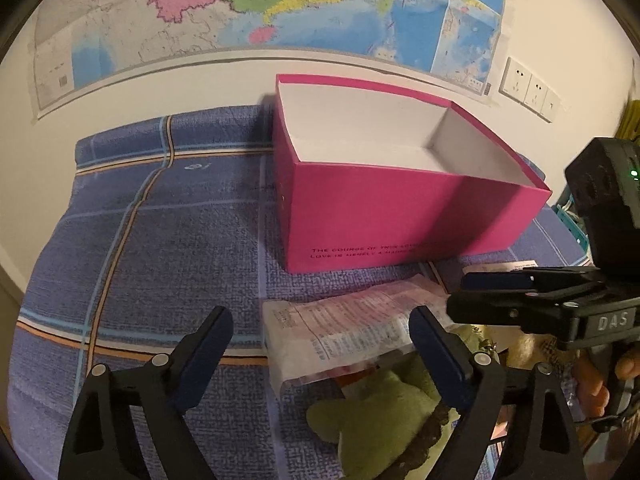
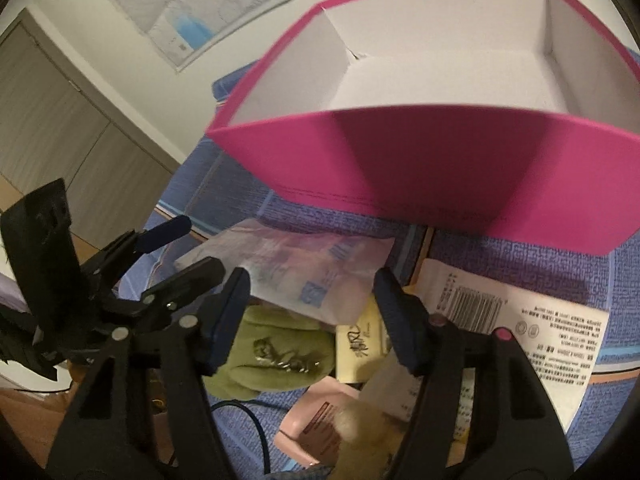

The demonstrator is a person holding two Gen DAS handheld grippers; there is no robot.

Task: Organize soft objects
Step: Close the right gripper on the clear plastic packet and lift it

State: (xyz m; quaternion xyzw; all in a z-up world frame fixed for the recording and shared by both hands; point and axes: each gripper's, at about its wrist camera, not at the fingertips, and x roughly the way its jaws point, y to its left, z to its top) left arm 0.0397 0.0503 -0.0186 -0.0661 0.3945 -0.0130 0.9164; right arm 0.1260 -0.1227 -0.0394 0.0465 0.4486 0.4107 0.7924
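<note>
Just ahead, tissue pack [image 2: 308, 276] between open right tongs [image 2: 310, 316]

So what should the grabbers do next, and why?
Probably the right gripper should dip a little and close on the green plush toy. Its jaws are open just above the toy, nothing is held, and the pink box behind the pile looks empty.

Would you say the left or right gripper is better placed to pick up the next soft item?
Right, probably: the right gripper is open directly over the pile, straddling the tissue pack. The left gripper sits beside the pile.
</note>
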